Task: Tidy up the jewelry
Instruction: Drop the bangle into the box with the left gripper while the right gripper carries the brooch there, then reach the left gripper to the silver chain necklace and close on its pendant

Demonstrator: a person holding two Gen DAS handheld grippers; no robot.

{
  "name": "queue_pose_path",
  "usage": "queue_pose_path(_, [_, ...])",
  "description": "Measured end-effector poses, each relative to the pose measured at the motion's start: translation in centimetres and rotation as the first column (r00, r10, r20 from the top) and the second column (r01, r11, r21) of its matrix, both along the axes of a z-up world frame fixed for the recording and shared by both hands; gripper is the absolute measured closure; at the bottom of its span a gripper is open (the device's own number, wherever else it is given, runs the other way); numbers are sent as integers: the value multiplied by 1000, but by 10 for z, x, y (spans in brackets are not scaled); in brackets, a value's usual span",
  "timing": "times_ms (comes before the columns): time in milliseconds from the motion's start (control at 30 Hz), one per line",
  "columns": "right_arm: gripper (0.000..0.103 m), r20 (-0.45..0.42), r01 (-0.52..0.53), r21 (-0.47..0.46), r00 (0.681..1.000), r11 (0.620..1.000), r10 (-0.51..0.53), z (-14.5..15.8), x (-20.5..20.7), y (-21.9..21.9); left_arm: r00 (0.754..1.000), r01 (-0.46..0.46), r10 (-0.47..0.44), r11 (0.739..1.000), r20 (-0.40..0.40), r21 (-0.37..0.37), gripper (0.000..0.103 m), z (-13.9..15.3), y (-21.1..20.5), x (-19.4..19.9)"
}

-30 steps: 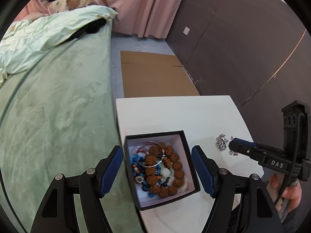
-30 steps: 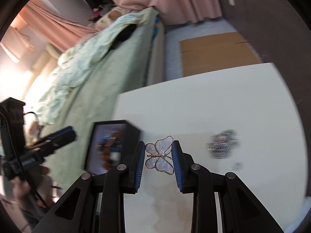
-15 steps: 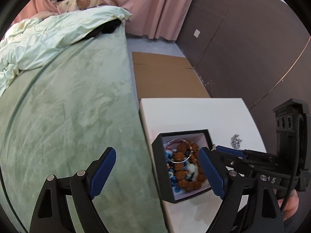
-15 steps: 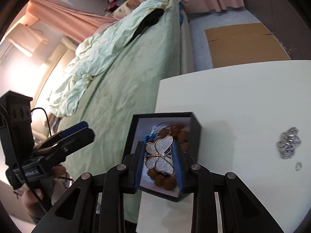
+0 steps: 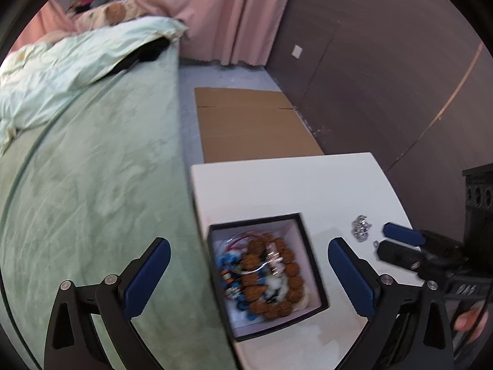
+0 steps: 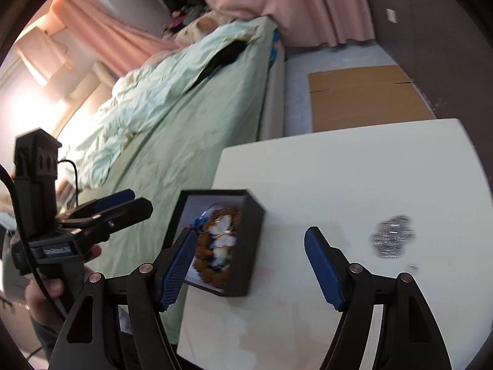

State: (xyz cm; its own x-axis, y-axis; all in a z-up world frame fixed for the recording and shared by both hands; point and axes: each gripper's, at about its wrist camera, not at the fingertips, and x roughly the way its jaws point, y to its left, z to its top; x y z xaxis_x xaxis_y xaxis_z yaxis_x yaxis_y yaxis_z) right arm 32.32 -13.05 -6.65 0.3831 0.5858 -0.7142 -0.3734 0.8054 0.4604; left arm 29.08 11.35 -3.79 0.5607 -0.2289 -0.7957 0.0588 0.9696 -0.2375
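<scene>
A black jewelry box [image 5: 311, 265] with a white lining stands at the left edge of the white table [image 5: 277, 185]. It holds a brown bead bracelet [image 5: 271, 277], blue beads and a pale butterfly piece [image 6: 223, 231]. My left gripper [image 5: 246, 277] is open around the box. My right gripper [image 6: 249, 265] is open and empty, just right of the box [image 6: 246, 246]. A silver sparkly brooch [image 6: 393, 236] and a small ring [image 6: 413, 266] lie on the table to the right; the brooch also shows in the left wrist view [image 5: 360, 226].
A bed with a green cover [image 5: 92, 185] runs along the table's left edge. A flat cardboard sheet [image 5: 252, 123] lies on the floor beyond the table. A dark wall [image 5: 385, 77] stands at the right.
My right gripper has opened and let go of the butterfly piece, which now lies in the box. My left gripper has stayed open around the box.
</scene>
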Motion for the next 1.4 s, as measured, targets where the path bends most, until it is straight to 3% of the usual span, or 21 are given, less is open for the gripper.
queue_pose_path(67, [22,27,38,-13,999,999,-37,7,-2,-18,1000,24,-24,1000,10,-10,1,3,-13,3])
queue_pose_path(133, [6,57,75,-23,996,997,-73,13,-4,-35,999,45,-44,999,21,-13,1,6,-26,7])
queue_pose_path(567, [6,84,205,-32,976,978,-201,10,-3,-114,987,162,-162,987,-1,-17,1,-3,-93,22])
queue_pose_path(800, [6,58,272,-20,961,962,-270,-7,0,-145,977,211,-211,978,-10,4,1,-12,-121,28])
queue_pose_path(900, [6,8,303,-3,953,953,-303,-17,4,-161,976,217,-217,976,-20,14,1,-20,-130,33])
queue_pose_path(1100, [7,-71,333,1,941,943,-332,-36,13,-177,968,241,-239,970,-70,18,23,-38,-149,45])
queue_pose_path(1267, [7,-107,356,19,930,934,-352,-48,15,-189,956,287,-285,957,-69,32,23,-44,-176,53])
queue_pose_path(1400, [7,-141,366,35,923,930,-358,-58,19,-198,945,317,-312,948,-97,39,30,-55,-196,61])
